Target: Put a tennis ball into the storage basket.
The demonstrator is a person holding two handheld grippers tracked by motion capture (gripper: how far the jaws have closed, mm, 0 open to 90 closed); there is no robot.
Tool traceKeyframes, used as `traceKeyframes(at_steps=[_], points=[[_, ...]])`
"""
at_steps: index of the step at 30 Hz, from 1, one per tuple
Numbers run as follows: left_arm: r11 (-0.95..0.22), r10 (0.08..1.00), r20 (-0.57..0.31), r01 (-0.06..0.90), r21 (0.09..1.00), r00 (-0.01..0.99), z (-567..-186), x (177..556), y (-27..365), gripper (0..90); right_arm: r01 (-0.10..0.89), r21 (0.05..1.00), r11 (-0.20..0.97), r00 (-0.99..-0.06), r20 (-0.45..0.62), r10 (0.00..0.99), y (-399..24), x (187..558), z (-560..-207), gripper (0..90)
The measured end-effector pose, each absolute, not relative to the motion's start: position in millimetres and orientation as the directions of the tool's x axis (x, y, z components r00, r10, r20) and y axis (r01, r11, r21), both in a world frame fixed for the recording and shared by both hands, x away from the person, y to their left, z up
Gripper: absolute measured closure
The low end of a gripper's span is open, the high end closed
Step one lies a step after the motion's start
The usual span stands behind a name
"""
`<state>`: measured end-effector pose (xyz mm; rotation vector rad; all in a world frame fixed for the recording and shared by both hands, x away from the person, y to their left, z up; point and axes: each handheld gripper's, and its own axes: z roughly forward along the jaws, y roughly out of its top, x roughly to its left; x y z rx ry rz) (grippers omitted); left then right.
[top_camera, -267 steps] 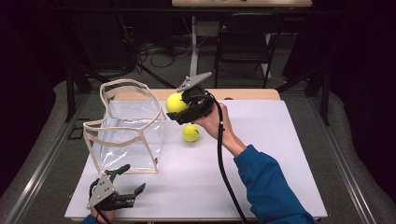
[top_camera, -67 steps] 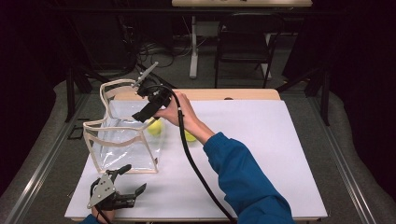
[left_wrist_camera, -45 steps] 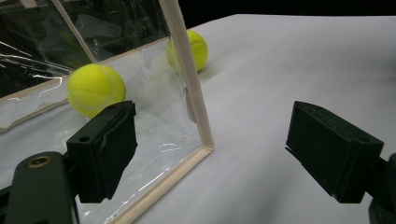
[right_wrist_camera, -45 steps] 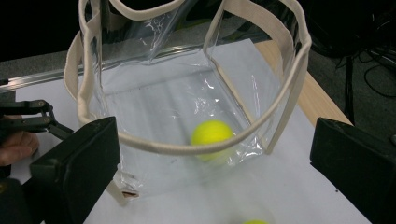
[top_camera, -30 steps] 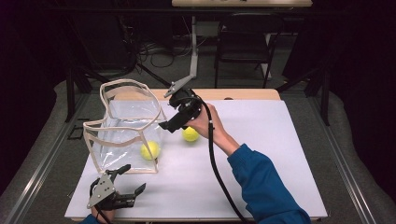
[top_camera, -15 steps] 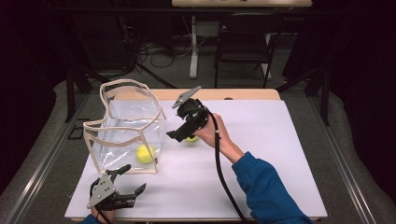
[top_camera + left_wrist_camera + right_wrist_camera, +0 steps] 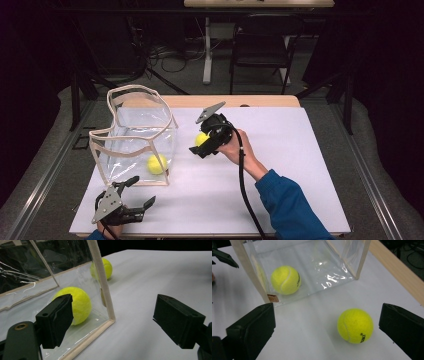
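One tennis ball (image 7: pixel 157 164) already sits in the clear bag (image 7: pixel 135 137), and one more tennis ball (image 7: pixel 355 325) waits on the white counter (image 7: pixel 300 165) between the wide-open jaws of the right tool (image 7: pixel 206 144), while the left tool (image 7: pixel 134 199) rests open and empty.

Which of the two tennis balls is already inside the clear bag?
The ball seen through the clear bag, near its front corner. The other ball lies on the table, between the right gripper jaws.

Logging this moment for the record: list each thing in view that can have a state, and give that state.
Clear bag: upright, top open, one ball inside.
Ball in the bag: resting on the bag's floor.
Ball on the table: loose, between the right gripper's jaws, untouched.
Right gripper: open.
Left gripper: open, holding nothing.
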<state>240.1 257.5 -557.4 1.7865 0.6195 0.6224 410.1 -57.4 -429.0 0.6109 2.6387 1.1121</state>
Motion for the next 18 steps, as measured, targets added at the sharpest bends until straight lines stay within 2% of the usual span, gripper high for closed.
traceKeyframes(at_steps=[18], points=[[-0.271, 0.684, 0.114, 0.106, 0.957, 0.721, -557.5, 240.4, 257.9, 15.9, 0.364, 0.707, 0.607, -0.859, 0.002, 0.512, -86.3, 406.3, -460.4, 0.0]])
